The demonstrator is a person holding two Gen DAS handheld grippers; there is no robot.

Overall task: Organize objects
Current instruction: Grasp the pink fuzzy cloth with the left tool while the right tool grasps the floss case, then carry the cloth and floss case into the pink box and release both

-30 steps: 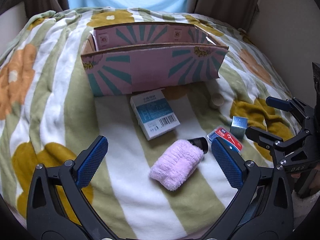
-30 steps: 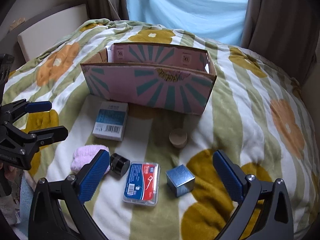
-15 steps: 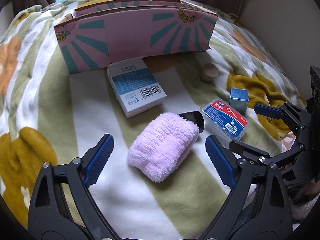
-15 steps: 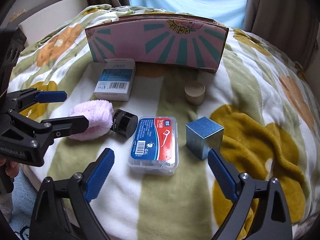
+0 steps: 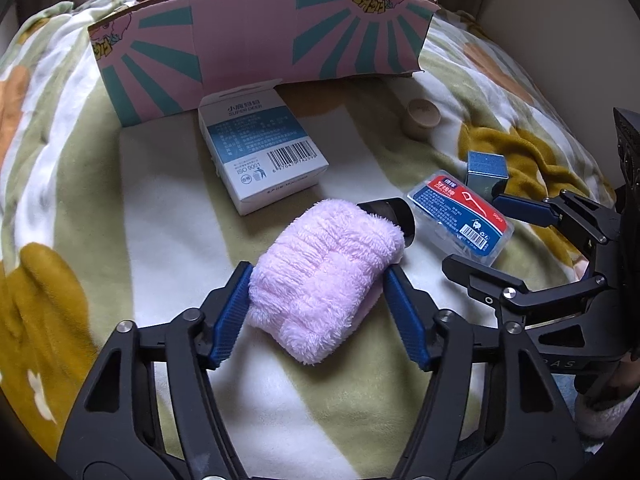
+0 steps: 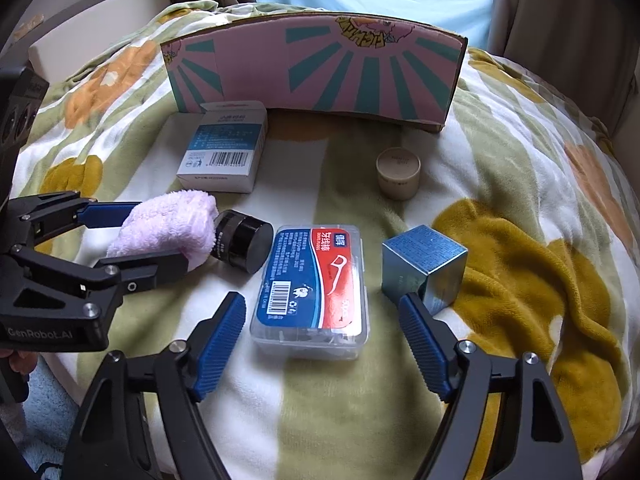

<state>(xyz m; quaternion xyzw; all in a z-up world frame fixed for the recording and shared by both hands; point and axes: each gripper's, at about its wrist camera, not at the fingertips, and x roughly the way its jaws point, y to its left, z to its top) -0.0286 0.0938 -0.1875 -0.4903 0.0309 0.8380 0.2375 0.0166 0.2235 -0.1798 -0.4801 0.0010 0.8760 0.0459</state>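
A pink fluffy cloth [image 5: 320, 276] lies on the floral blanket, and my left gripper [image 5: 318, 300] is shut on it, pads touching both sides; it also shows in the right wrist view [image 6: 168, 228]. A black jar [image 6: 242, 246] lies against the cloth. A clear floss-pick box [image 6: 312, 292] lies between the jaws of my right gripper [image 6: 322, 336], which is open and not touching it. A blue metallic cube [image 6: 422, 270] sits just right of it. The pink cardboard box [image 6: 316, 72] stands at the back.
A white-and-blue carton [image 6: 224, 152] lies in front of the cardboard box. A small beige round cap [image 6: 398, 174] stands to the right of it. The blanket [image 6: 520, 240] slopes down at the right and front edges.
Both grippers moved forward and down. My left gripper closed around the pink cloth. My right gripper narrowed and now straddles the floss-pick box.
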